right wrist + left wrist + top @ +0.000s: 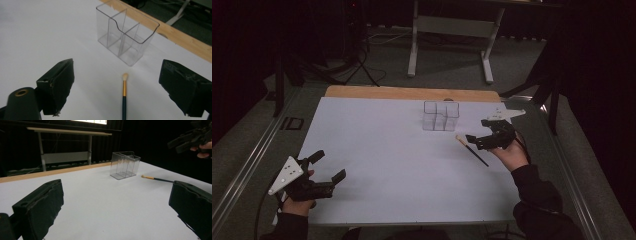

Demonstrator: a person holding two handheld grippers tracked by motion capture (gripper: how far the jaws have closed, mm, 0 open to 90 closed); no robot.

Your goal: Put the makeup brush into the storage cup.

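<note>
White sheeting covers the bench (377, 165), with a wooden strip left bare along the far edge and dark floor beyond. A brush (471, 150) lies flat on the right part, just below the right gripper (479, 141). Its long axis runs diagonally: pale bristle tip toward the clear three-compartment holder (440, 115), dark handle toward the near right edge. Brush and holder are near but apart. No writing can be read. Right jaws are spread wide astride the brush, untouched. Left gripper (328, 167) is held near the near left corner, jaws released, with open sheet all around.
</note>
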